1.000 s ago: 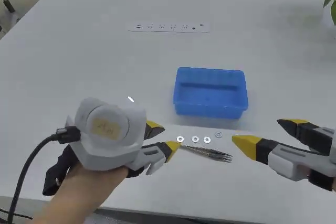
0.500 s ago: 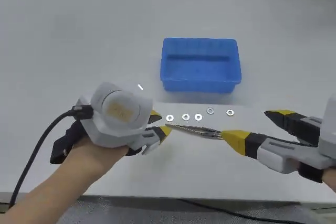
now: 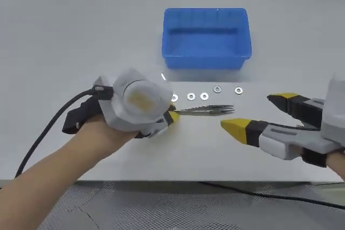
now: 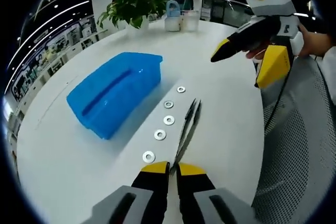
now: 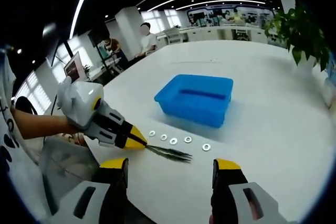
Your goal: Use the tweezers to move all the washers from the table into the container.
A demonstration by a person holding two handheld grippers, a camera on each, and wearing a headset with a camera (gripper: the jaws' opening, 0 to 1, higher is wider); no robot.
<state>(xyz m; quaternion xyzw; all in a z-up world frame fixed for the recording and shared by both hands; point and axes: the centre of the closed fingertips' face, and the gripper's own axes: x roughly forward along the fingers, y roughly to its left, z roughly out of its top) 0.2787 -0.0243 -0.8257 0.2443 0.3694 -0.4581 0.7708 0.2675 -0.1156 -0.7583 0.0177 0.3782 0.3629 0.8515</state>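
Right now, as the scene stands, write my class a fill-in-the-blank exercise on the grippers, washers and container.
1. The left gripper is shut on the ____.
2. ____ washers lie in a row on the table.
3. The container is coloured ____.
4. The right gripper has its jaws ____.
Missing words: tweezers; five; blue; open.

Left gripper [image 3: 171, 116] grey, black cable [image 3: 43, 136]; fingers [image 4: 156, 170] yellow-tipped.

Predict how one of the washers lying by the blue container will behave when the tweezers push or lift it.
The washer looks thin, small and flat, so it is probably light and likely to slide rather than roll on the smooth table. Lying flat probably makes pinching its rim fiddly.
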